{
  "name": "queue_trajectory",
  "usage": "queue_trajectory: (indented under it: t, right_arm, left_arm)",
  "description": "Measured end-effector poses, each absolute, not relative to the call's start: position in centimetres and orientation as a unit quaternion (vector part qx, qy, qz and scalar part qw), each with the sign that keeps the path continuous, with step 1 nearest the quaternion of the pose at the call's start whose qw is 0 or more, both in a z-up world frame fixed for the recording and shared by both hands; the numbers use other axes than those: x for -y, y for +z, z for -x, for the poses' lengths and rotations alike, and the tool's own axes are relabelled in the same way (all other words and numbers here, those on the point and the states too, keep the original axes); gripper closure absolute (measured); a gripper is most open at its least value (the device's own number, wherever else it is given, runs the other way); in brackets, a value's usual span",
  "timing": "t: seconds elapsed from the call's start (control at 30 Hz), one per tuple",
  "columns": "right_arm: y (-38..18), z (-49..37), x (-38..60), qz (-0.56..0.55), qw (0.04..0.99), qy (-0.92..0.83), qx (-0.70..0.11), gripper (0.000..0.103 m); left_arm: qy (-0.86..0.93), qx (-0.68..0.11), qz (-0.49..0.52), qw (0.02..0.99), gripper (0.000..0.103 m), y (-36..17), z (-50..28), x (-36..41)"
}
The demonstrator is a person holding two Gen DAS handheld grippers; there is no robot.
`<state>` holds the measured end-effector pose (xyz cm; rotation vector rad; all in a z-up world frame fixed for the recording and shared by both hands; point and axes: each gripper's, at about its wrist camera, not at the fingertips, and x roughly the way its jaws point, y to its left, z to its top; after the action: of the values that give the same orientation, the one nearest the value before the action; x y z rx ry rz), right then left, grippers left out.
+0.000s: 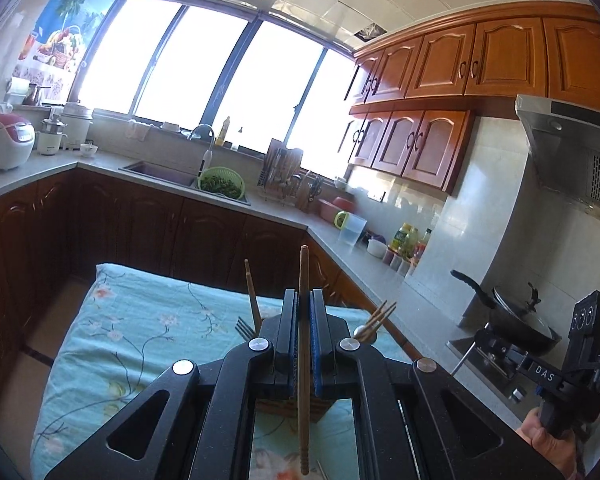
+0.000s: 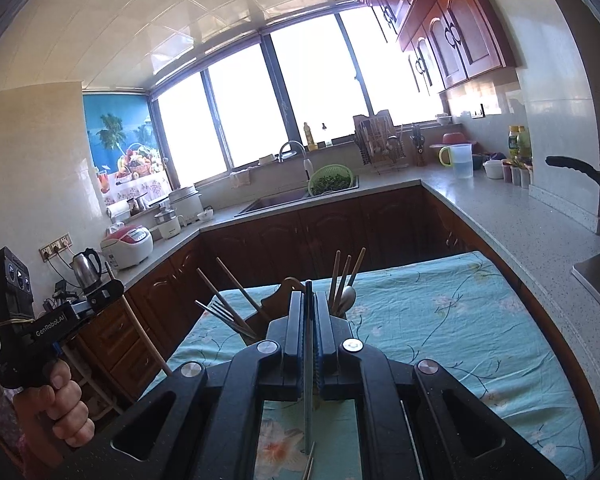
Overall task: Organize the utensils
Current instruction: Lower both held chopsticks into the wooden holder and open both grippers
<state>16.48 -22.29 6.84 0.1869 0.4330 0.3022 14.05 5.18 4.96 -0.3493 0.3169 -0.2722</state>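
Now my 2 hands hold the grippers side by side above the table [image 1: 112, 320], both pointing a little downward toward the window wall. The table, under a blue flowered cloth, fills the lower middle of both views; its far edge stops short of the dark cabinets [image 1: 204, 236], with a strip of open floor between. Its right edge runs close beside the counter [image 2: 496, 216], its left edge drops to bare floor.

My left gripper [image 1: 304, 300] is clamped on a wooden chopstick [image 1: 303, 320] that stands nearly upright between the blue pads, its top above the fingers and its lower end hanging below them over the cloth. My right gripper [image 2: 309, 300] is closed on a thin grey utensil [image 2: 309, 408], also upright; I cannot tell what kind it is. My left hand [image 2: 60, 404] shows at the left of the right view, my right hand [image 1: 548, 436] at the lower right of the left view, well apart.

Just ahead of both grippers stands the holder [image 2: 274, 304], mostly hidden, with chopsticks, a fork [image 1: 244, 328] and a spoon [image 2: 346, 296] sticking up.
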Motion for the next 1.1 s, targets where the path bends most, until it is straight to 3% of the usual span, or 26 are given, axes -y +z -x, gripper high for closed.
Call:
queue_trajectory:
  t: [0.63,1.1]
  right_arm:
    - [10.6,-23.5,19.1,-0.067,0.977,0.135,-0.154,0.099]
    - [5.9,-25.1,18.9,-0.076,0.977,0.108,-0.167,0.099]
  left_arm:
    - [-0.103,-0.082,0.141,0.981,0.100,5.0,-21.5,-2.1]
    - [-0.080,-0.097,0.135,0.983,0.100,-1.5,-25.7,1.6]
